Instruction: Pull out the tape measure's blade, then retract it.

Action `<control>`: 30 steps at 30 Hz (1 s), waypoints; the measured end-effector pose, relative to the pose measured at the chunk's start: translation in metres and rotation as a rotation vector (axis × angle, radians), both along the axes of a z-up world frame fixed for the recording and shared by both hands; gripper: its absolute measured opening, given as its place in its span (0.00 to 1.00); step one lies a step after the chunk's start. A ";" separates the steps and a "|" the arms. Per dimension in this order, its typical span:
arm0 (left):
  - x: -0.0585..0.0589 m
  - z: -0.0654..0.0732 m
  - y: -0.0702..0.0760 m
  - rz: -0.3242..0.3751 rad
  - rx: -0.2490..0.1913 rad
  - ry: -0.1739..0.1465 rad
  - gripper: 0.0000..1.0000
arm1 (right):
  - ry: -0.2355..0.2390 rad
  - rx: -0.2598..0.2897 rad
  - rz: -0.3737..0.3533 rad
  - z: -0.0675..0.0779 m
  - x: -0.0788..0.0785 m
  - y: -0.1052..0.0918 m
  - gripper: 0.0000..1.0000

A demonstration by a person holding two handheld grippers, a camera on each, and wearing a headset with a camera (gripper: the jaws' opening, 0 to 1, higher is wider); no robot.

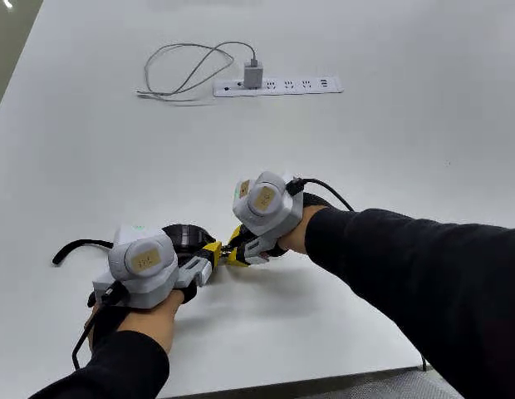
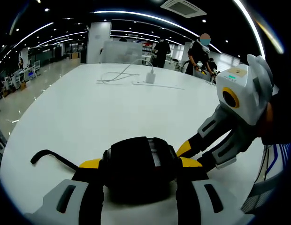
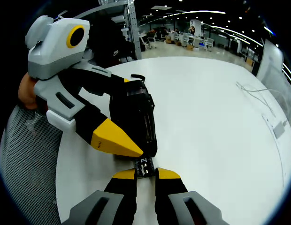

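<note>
White workbench top (image 1: 390, 141) in a strip-lit hall carries a white power strip (image 1: 278, 85) at its far side, while near the front edge the left gripper (image 2: 141, 162) clamps the round black tape measure (image 3: 136, 112) and the facing right gripper (image 3: 145, 174) pinches its black blade tip (image 3: 144, 165), just outside the case.

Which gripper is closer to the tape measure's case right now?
Left. The left gripper has its jaws clamped on either side of the tape measure case; the right gripper sits just off its front, pinching the blade.
</note>
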State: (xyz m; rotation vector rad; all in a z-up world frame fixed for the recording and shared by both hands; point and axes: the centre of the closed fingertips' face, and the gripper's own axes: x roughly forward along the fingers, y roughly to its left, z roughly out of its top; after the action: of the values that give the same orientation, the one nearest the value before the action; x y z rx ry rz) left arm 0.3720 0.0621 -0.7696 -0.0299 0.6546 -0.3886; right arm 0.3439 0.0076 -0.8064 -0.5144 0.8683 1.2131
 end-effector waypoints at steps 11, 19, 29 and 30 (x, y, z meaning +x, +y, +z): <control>0.000 0.000 0.000 -0.006 -0.001 0.004 0.58 | -0.002 0.009 0.012 0.001 0.001 0.004 0.10; 0.001 0.000 0.000 0.002 -0.004 0.003 0.58 | 0.000 0.012 0.022 0.001 0.002 0.007 0.10; 0.001 0.000 0.001 0.000 -0.003 0.002 0.58 | -0.001 0.014 0.035 0.001 0.003 0.012 0.10; 0.001 0.000 0.001 0.000 -0.003 0.002 0.58 | -0.002 0.014 0.036 0.001 0.003 0.012 0.10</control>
State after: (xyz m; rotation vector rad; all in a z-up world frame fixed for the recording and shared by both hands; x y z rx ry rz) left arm 0.3731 0.0627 -0.7701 -0.0329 0.6556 -0.3899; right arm 0.3469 0.0197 -0.8056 -0.5218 0.8510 1.2510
